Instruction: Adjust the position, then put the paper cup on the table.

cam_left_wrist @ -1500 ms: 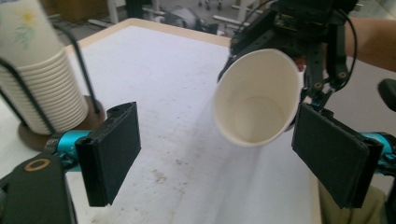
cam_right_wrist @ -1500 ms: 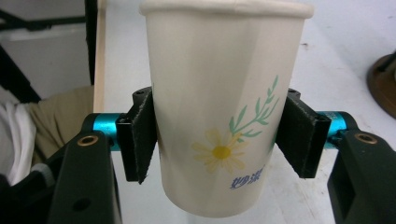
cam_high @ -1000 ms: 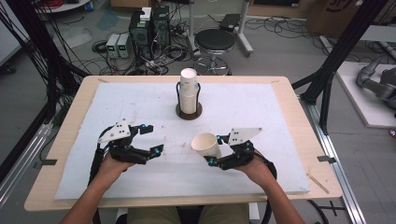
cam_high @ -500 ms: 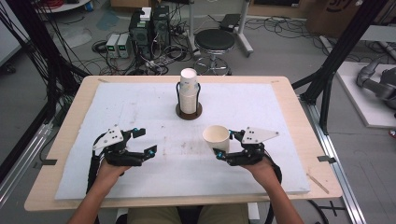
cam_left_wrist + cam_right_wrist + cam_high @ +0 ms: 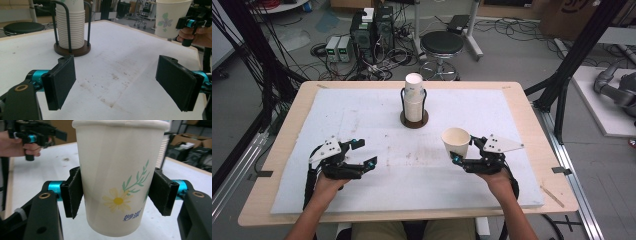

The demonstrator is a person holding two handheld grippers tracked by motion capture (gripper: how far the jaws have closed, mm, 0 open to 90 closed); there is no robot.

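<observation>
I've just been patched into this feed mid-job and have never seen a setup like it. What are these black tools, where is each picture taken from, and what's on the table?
There is no robot arm here: a person sits at the table with a hand-held two-jaw gripper in each hand.

The high view looks down from above the person's side. Each of the other two views comes from a camera riding on one gripper, looking along its black jaws.

A holder with a stack of paper cups stands on the white mat.

The right gripper has one flowered paper cup upright between its pads, both against the cup's sides; its jaws have just been opening slightly. The left gripper is open, with nothing between its jaws, low over the mat.
</observation>
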